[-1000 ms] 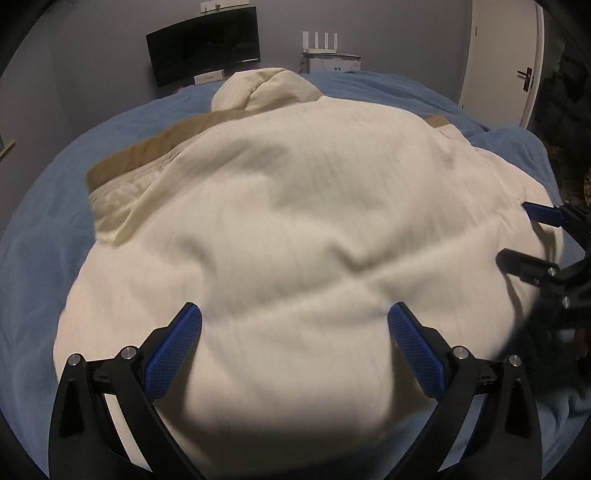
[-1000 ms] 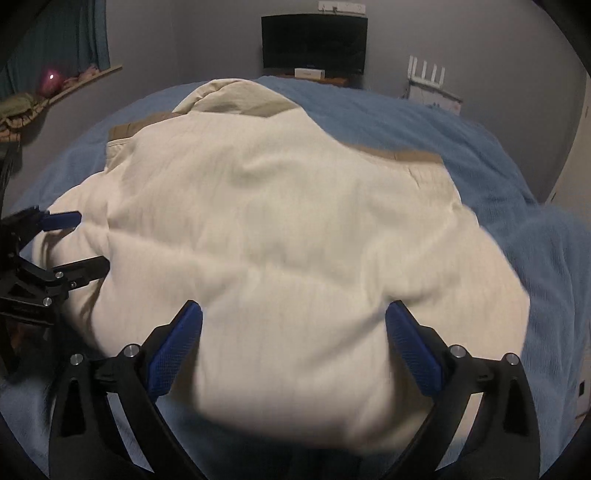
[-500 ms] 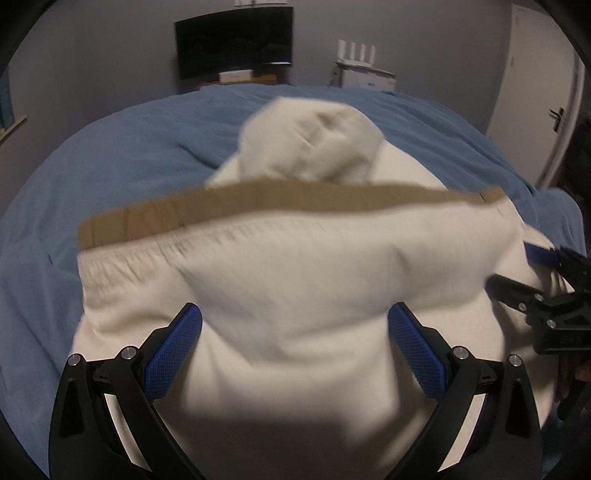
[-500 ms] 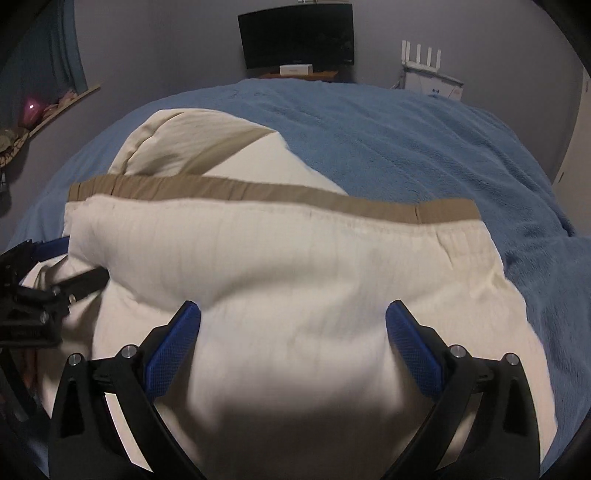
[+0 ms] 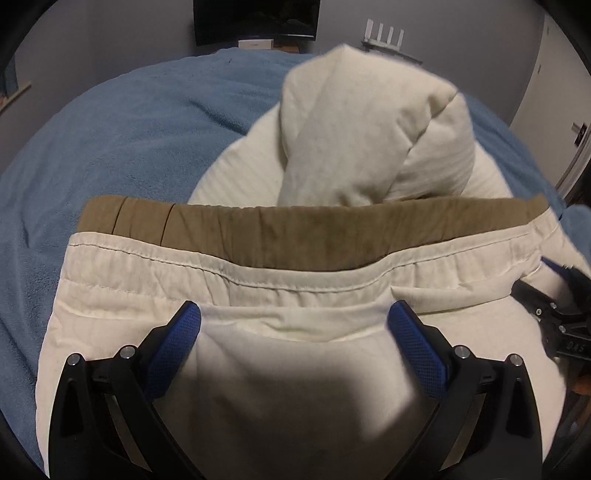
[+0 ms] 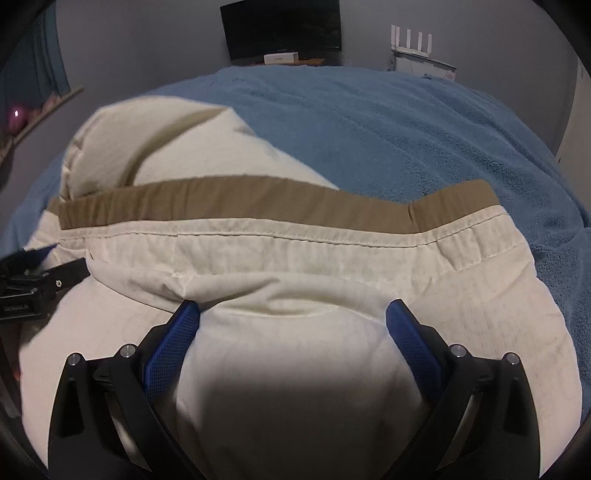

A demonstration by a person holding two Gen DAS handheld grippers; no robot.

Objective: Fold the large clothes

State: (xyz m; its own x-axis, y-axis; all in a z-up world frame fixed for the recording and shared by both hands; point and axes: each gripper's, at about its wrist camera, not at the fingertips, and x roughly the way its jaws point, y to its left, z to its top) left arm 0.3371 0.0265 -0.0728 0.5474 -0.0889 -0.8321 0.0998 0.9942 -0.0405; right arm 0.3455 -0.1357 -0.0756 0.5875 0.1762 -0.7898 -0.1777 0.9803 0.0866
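In the left wrist view, the left gripper (image 5: pixel 293 326) has its fingers (image 5: pixel 175 338) spread wide over the cream jacket (image 5: pixel 295 387), gripping nothing; the jacket lies on the blue bed (image 5: pixel 122 147), its brown hem band (image 5: pixel 295 236) folded across. In the right wrist view, the right gripper (image 6: pixel 291 325) is equally wide apart above the same jacket (image 6: pixel 295 369), its fingers (image 6: pixel 173 336) resting against the cloth.

Blue blanket (image 6: pixel 406 122), dark monitor (image 6: pixel 280 27), white router (image 6: pixel 412 40), door (image 5: pixel 554 122)
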